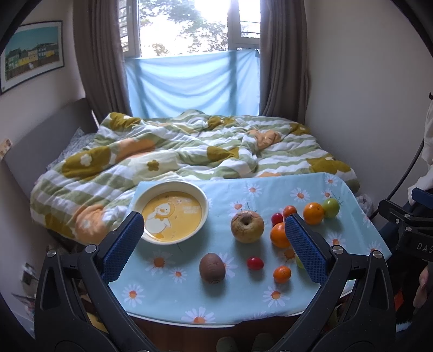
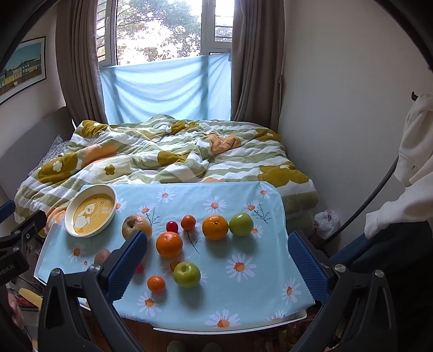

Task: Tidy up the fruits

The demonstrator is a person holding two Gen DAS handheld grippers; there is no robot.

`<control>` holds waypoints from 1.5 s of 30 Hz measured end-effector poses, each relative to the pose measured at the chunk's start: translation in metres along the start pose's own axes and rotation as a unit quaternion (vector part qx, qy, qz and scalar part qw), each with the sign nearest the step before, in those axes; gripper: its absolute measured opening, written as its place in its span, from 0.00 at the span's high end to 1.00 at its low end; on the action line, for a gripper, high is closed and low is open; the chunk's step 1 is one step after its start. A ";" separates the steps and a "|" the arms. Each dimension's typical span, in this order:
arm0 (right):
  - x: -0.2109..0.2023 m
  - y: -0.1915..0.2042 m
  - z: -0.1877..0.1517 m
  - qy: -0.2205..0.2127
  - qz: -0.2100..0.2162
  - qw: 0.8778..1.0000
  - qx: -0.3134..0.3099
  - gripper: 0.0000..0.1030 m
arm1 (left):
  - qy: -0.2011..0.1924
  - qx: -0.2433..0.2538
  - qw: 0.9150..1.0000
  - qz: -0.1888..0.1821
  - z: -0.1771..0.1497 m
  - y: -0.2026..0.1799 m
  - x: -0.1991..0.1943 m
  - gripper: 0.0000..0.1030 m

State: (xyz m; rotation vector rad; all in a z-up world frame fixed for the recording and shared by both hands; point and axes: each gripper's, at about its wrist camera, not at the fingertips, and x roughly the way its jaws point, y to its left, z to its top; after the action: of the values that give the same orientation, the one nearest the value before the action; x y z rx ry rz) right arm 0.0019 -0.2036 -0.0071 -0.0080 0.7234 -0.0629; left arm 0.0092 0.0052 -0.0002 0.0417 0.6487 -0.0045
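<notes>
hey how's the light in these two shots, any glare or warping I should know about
Left wrist view: the window is blown out white at the top, backlighting the room. Right wrist view: the window is less washed out and its trees are visible; fruit cast soft shadows on the tablecloth. Both views: fisheye bends the walls, with dark corners.

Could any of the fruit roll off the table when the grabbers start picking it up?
Maybe. The small orange and green apple sit near the table's front edge, so a nudge could roll them off. The fruits are round and close together; grabbing the big orange might bump the cherry tomato.
</notes>
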 end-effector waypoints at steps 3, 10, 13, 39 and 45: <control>0.001 -0.001 -0.001 0.001 0.000 1.000 0.002 0.00 | -0.002 0.002 1.000 0.002 -0.002 0.000 -0.004 0.00; -0.010 0.000 0.000 -0.010 0.011 1.000 0.011 0.00 | -0.003 0.006 1.000 0.000 -0.001 0.003 -0.004 0.00; -0.013 -0.001 0.003 -0.011 0.013 1.000 0.015 0.00 | 0.013 0.005 1.000 0.000 0.000 0.012 0.001 0.00; 0.103 0.003 -0.086 0.117 -0.002 0.992 -0.036 0.00 | 0.174 0.049 0.983 -0.038 -0.099 0.023 0.139 0.00; 0.137 0.000 -0.111 0.155 0.030 0.986 -0.058 0.00 | 0.195 0.056 0.979 -0.021 -0.115 0.009 0.166 0.00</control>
State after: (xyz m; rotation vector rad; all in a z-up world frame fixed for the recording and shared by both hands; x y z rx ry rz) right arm 0.0310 -0.2100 -0.1815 -0.0883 1.0364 0.0375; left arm 0.0718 0.0202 -0.1918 0.1394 1.0413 -0.0759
